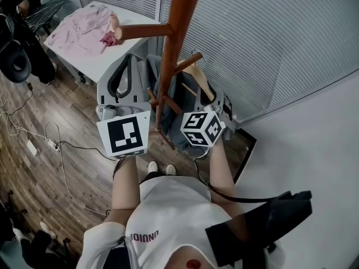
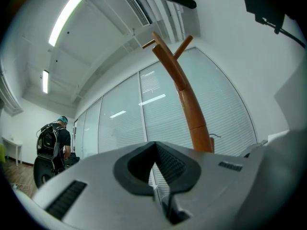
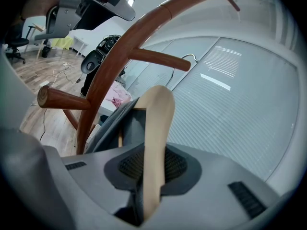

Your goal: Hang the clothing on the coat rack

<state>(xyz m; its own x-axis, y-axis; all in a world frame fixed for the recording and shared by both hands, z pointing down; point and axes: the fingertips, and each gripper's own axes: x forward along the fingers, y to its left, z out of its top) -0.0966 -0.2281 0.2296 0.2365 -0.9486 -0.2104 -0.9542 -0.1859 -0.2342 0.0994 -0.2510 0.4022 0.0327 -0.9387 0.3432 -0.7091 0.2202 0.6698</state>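
The wooden coat rack's pole [image 1: 171,49] stands right in front of me, with pegs sticking out left and right. My right gripper [image 1: 216,102] is shut on the pale wooden hanger [image 3: 156,128], whose arm runs up between the pads. A grey garment [image 1: 182,108] hangs from that hanger [image 1: 196,74] close against the pole, below a peg. In the right gripper view the pole [image 3: 115,66] curves past just left of the garment [image 3: 117,123]. My left gripper [image 1: 134,60] is raised left of the pole, jaws closed with nothing between them [image 2: 154,176]; the pole [image 2: 189,104] rises beyond it.
A white table [image 1: 104,60] at the back left carries a pink garment [image 1: 84,29]. Cables and a power strip [image 1: 33,144] lie on the wood floor. A black office chair [image 1: 17,60] stands at far left. Blinds on a glass wall [image 1: 269,43] close off the right. A person with a backpack [image 2: 53,143] stands far off.
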